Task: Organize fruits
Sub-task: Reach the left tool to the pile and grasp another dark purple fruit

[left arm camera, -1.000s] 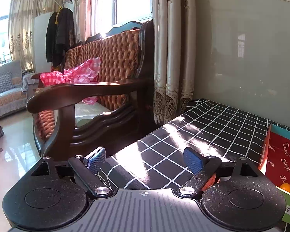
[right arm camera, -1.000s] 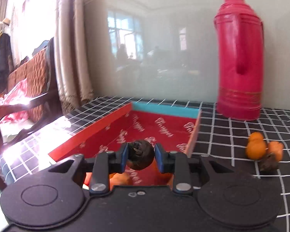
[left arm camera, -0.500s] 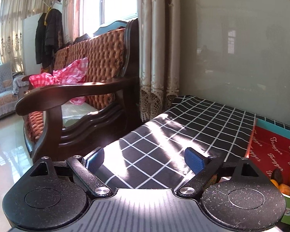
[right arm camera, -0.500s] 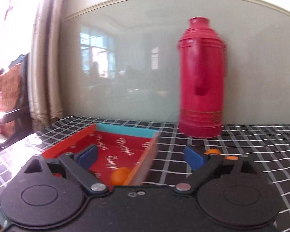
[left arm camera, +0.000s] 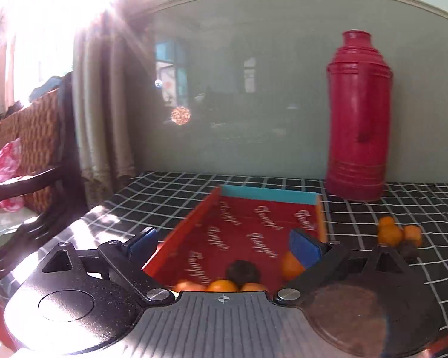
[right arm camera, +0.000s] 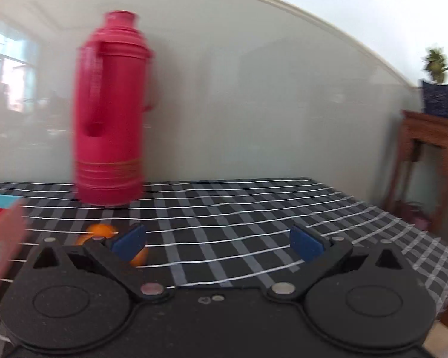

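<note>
Your left gripper (left arm camera: pixel 224 246) hangs over the red box (left arm camera: pixel 245 229), jaws spread and just widened — nothing between them. Inside the box at its near end lie oranges (left arm camera: pixel 222 285) and a dark fruit (left arm camera: pixel 243 271). Your right gripper (right arm camera: pixel 218 240) has jaws spread wide, empty, over the checked worktop (right arm camera: pixel 254 208); loose oranges (right arm camera: pixel 100 230) lie near the red thermos (right arm camera: pixel 110 110).

Glare: white sunburst, upper left of left wrist view
Blur: tall red plastic thermos flask (right arm camera: pixel 112 110) smeared sideways
Edges: fisheye-bent wall trim
</note>
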`<state>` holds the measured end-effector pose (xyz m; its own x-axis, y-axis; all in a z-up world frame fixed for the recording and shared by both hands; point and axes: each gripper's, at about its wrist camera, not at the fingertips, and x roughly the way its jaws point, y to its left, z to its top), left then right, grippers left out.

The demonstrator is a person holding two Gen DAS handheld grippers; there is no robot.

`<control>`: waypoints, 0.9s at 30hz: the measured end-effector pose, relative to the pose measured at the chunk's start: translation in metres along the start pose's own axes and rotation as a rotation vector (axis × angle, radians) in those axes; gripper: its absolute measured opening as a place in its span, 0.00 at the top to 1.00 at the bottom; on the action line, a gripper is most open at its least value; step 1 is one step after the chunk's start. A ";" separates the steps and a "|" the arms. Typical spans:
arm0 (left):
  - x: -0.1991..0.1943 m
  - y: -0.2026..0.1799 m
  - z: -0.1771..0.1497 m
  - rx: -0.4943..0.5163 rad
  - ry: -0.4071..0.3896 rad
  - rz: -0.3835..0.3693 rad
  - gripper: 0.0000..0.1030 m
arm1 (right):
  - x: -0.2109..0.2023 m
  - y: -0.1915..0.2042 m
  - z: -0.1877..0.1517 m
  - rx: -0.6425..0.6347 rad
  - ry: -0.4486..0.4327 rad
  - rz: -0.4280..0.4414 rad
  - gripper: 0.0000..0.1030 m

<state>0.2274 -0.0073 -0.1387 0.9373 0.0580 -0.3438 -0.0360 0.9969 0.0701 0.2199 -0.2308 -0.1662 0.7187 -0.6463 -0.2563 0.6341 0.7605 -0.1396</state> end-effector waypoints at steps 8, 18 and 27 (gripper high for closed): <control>0.006 -0.115 -0.005 0.100 0.029 -0.190 0.09 | 0.017 -0.060 -0.007 -0.039 -0.038 -0.235 0.06; 0.042 -0.204 -0.015 0.134 0.128 -0.212 0.21 | 0.022 -0.118 -0.003 0.020 -0.040 -0.233 0.06; 0.069 -0.224 -0.017 0.129 0.222 -0.218 0.44 | 0.014 -0.124 0.000 0.037 -0.070 -0.210 0.06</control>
<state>0.2943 -0.2258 -0.1937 0.8194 -0.1312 -0.5581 0.2143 0.9730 0.0859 0.1511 -0.3339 -0.1528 0.5868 -0.7941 -0.1583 0.7812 0.6066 -0.1473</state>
